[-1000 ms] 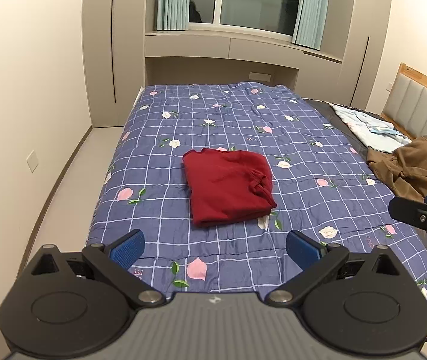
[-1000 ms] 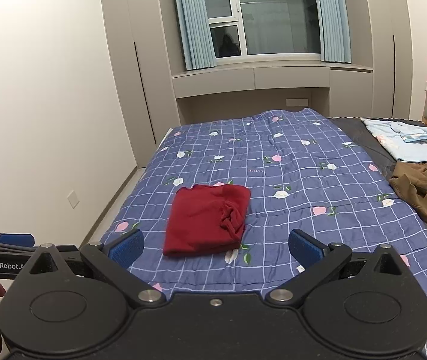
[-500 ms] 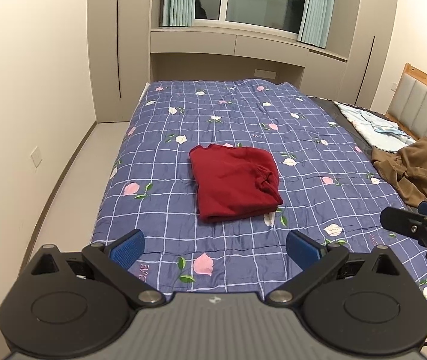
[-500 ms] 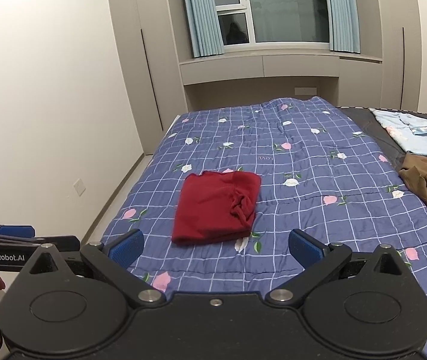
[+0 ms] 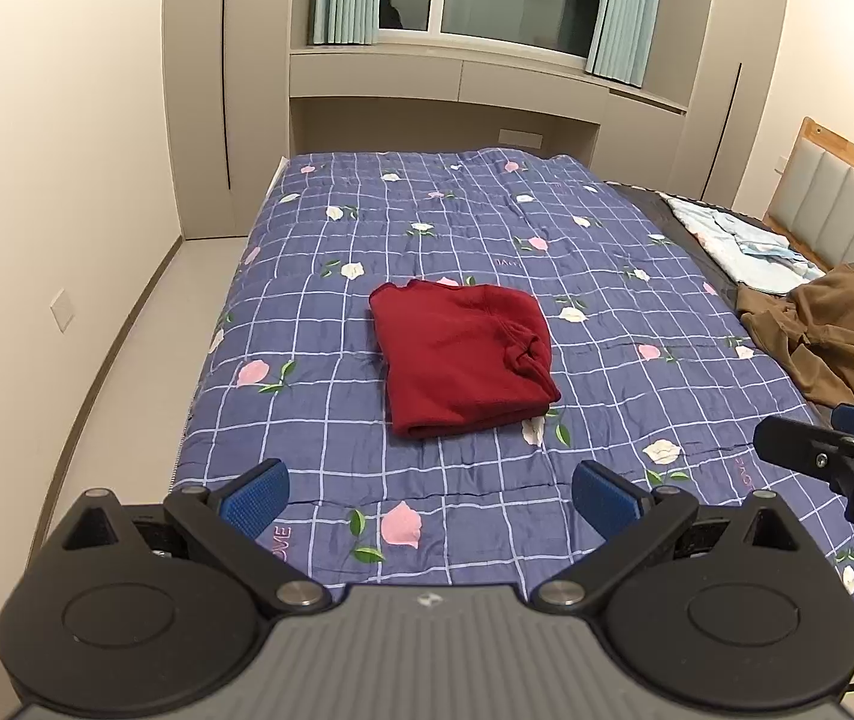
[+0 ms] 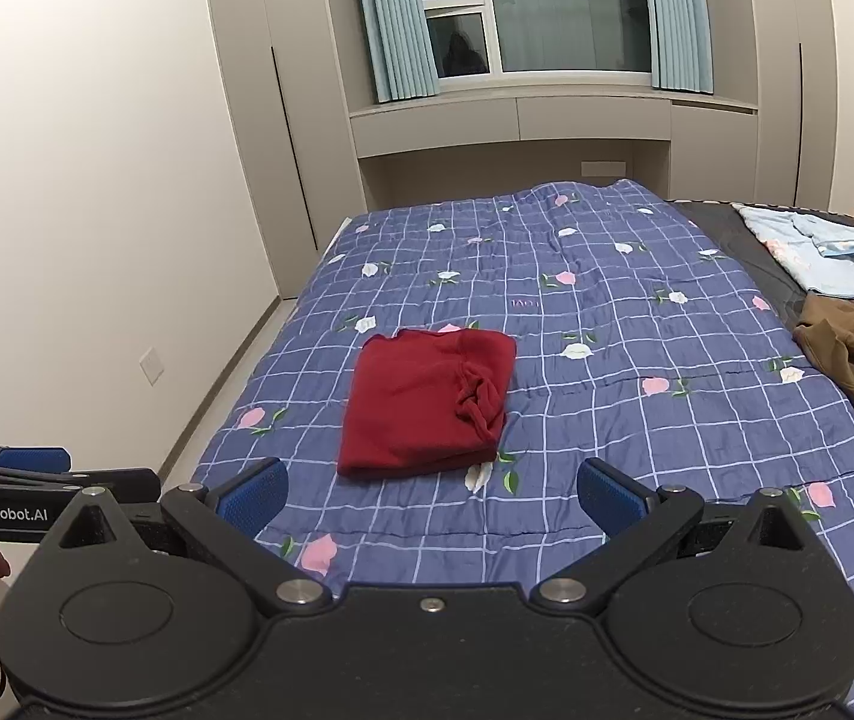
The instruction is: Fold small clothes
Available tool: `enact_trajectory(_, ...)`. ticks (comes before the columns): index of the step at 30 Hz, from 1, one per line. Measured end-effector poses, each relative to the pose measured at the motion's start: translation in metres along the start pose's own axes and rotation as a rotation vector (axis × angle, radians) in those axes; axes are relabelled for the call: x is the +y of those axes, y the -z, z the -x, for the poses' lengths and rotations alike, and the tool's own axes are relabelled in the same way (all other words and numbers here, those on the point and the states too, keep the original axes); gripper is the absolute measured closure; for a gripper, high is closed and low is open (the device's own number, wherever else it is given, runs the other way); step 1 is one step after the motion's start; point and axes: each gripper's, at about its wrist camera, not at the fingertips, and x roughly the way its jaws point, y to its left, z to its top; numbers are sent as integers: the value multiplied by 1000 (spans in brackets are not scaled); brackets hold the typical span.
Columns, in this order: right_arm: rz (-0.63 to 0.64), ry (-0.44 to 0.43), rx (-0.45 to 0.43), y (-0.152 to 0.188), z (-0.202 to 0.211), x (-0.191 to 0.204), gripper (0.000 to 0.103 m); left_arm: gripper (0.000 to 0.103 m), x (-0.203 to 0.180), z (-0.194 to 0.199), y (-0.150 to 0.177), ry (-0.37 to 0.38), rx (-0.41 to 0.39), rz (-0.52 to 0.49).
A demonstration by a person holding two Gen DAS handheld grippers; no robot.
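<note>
White lettering "GenRobot.AI" stands on the black side of the left gripper (image 6: 13, 483) at the near left of the right wrist view. The blue checked quilt (image 5: 637, 324) bears small embroidered words, including "LOVE" near its near edge; the far ones are too small to read.

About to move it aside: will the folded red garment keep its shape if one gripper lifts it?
Probably not. The red garment looks soft and thick, so it would droop. Its bunched edge seems loose and may unfold. Likely light.
</note>
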Motion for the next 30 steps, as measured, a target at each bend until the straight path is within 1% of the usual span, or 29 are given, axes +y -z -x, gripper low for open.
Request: enact_trajectory(30,15,13,16,-5,-2,8,1,1,3,-9,-2,26,22,9)
